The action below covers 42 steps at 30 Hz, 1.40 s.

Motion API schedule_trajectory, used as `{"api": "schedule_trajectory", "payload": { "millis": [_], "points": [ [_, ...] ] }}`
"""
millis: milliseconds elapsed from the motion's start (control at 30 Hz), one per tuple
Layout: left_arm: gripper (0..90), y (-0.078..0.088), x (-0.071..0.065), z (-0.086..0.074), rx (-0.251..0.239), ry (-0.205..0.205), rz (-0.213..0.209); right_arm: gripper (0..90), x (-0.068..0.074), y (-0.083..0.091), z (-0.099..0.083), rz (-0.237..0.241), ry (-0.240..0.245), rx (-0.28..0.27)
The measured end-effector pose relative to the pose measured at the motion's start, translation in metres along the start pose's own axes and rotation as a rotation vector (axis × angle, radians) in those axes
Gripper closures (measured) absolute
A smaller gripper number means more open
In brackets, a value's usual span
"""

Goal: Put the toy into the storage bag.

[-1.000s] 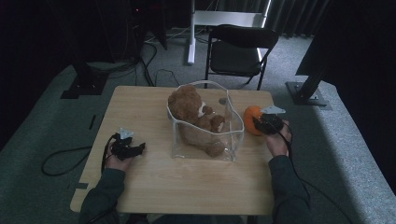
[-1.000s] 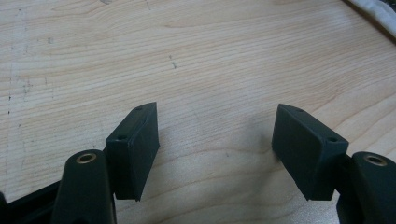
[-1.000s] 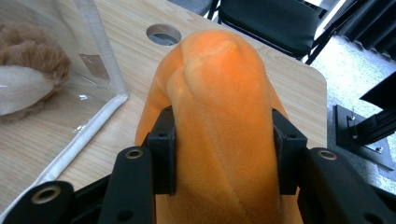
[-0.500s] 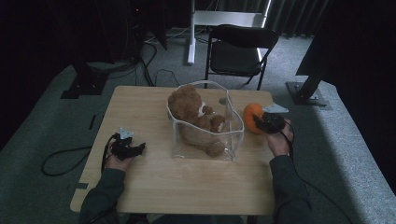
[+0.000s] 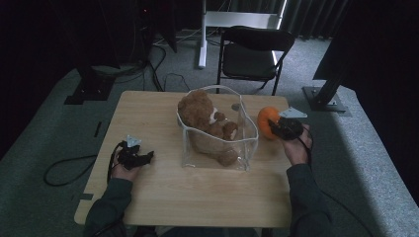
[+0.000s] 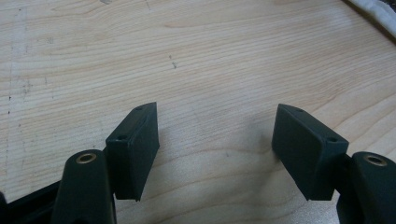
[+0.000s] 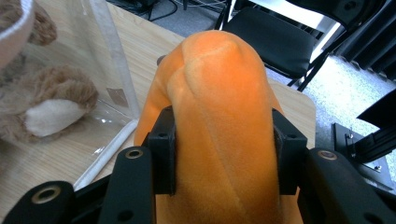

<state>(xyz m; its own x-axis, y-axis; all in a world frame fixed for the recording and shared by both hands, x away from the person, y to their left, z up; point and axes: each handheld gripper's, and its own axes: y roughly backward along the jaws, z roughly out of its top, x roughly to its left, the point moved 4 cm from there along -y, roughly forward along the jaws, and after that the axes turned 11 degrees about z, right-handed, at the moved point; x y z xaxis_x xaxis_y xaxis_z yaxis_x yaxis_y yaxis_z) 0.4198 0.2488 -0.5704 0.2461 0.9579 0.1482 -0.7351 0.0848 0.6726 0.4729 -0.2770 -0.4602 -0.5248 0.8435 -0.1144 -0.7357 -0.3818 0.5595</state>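
Beside the clear plastic bag [image 5: 220, 143] holding a brown teddy bear [image 5: 205, 121], my right gripper [image 7: 224, 154] squeezes a soft, light orange plush pumpkin [image 7: 219, 116] around its middle; my left gripper [image 6: 215, 154] rests open.

This is looking like a lab or recording studio: black curtains [image 5: 49, 44] are hanging all round, cables [image 5: 163, 64] are trailing over grey carpet [image 5: 44, 133], metal stands [image 5: 326, 94] are flanking a lone wooden surface [image 5: 148, 113], a folding chair [image 5: 252, 52] is waiting behind
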Motion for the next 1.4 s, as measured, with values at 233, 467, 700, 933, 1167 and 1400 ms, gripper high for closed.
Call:
{"api": "schedule_trajectory", "payload": {
  "millis": [233,467,700,933,1167,1400],
  "points": [
    [32.5,0.000,0.000,0.000,0.000,0.000,0.000,53.8,0.002,0.005,0.006,0.001,0.011,-0.009],
    [32.5,0.000,0.000,0.000,0.000,0.000,0.000,53.8,0.003,0.008,0.008,-0.004,0.018,-0.012],
    [32.5,0.000,0.000,0.000,-0.001,0.001,0.000,53.8,0.004,0.014,0.013,-0.006,0.028,-0.023],
    [32.5,0.000,0.000,0.000,-0.001,0.002,0.000,53.8,0.005,0.018,0.018,-0.007,0.042,-0.028],
    [32.5,0.000,0.000,0.000,-0.001,0.002,0.000,53.8,0.006,0.022,0.022,-0.005,0.045,-0.037],
    [32.5,0.000,0.000,0.000,-0.001,0.002,0.000,53.8,0.007,0.026,0.027,-0.007,0.057,-0.043]
  ]
}}
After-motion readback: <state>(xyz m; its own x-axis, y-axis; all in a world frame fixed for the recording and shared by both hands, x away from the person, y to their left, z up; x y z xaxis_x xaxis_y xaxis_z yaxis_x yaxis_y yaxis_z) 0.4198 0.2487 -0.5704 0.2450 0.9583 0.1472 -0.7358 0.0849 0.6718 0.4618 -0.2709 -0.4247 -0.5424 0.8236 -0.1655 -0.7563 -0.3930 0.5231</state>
